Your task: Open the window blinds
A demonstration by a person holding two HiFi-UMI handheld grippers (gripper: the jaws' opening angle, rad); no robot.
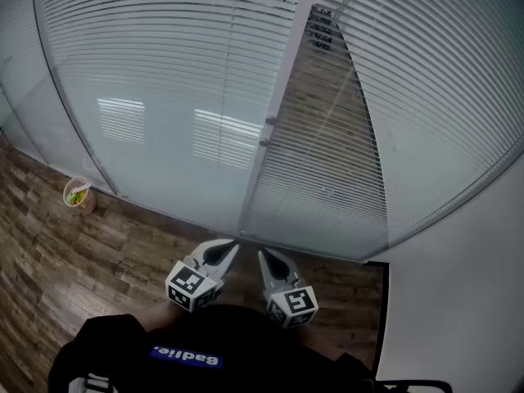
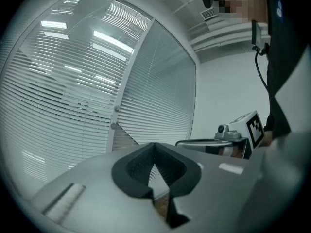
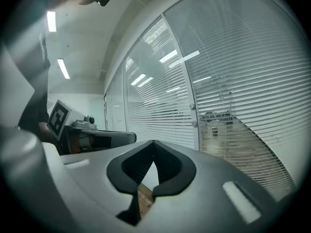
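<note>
Findings, left to right in the head view. At lower left a cup (image 1: 78, 193) stands on the floor (image 1: 49, 252) by the glass, well apart from the work. The blinds (image 1: 164, 72) fill the upper frame, fully lowered. The left pane reads nearly closed, while the right pane lets the floor beyond show through its slats. At bottom centre is my left gripper (image 1: 232, 250), jaws together on nothing, as its own view confirms. Just right of it my right gripper (image 1: 265, 257) is likewise closed and empty. Both point toward the foot of the mullion (image 1: 282, 80), and neither touches it. Two small knobs (image 1: 268, 121) sit on the mullion at mid-frame, above the grippers. I judge these to be the controls, since the slats appear sealed behind glass and cannot be taken directly. The slats look thin, light and easily bent. A knob will be small, hard and probably smooth, so I would part one gripper's jaws, close squarely on the knob and turn gently.
</note>
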